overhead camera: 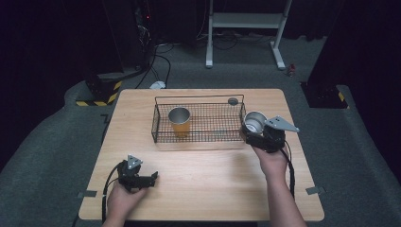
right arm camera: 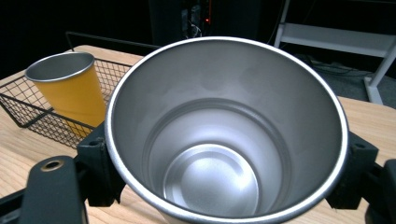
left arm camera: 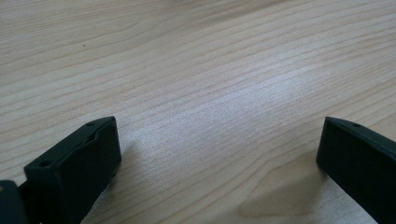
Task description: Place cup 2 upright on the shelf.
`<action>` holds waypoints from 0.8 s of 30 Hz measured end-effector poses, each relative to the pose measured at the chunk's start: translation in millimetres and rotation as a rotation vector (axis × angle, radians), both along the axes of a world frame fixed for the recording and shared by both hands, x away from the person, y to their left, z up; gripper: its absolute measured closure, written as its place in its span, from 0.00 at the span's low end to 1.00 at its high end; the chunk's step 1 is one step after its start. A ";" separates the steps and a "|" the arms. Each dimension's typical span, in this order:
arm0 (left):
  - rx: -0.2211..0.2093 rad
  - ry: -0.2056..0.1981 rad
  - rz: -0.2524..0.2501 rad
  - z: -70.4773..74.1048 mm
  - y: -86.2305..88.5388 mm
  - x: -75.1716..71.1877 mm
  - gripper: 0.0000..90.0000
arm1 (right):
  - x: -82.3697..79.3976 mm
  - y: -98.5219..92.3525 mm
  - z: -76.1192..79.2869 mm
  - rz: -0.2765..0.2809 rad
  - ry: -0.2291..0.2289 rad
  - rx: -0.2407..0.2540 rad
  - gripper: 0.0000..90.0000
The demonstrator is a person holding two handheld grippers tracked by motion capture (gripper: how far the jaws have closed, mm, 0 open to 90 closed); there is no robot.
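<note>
A bare silver metal cup is gripped by the right claw, one black jaw pressed against each side of the cup wall just below the rim. In the high view, the cup is held tilted at the right end of the black wire mesh basket, just beside its short wall, above the light wooden table. Its empty, shiny interior is seen from above in the right gripper view. A yellow metal cup with a silver rim is seen standing upright inside the basket, toward its left end. The left claw is held low over the bare table near the front left corner, its jaws spread wide apart with nothing between them.
</note>
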State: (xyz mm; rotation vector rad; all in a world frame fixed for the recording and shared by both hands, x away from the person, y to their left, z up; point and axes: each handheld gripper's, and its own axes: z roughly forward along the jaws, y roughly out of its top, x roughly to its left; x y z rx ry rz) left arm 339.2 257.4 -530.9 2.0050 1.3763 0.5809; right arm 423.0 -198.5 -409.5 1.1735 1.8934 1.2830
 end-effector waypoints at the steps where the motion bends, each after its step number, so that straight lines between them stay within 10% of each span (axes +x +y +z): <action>1: 0.000 0.000 0.000 0.0 0.0 0.0 0.00 | 0.2 1.8 0.3 0.001 -0.002 0.002 0.21; 24: 0.004 0.000 -0.002 0.1 0.3 -0.1 0.00 | 31.7 35.8 5.1 0.063 -0.020 0.019 0.21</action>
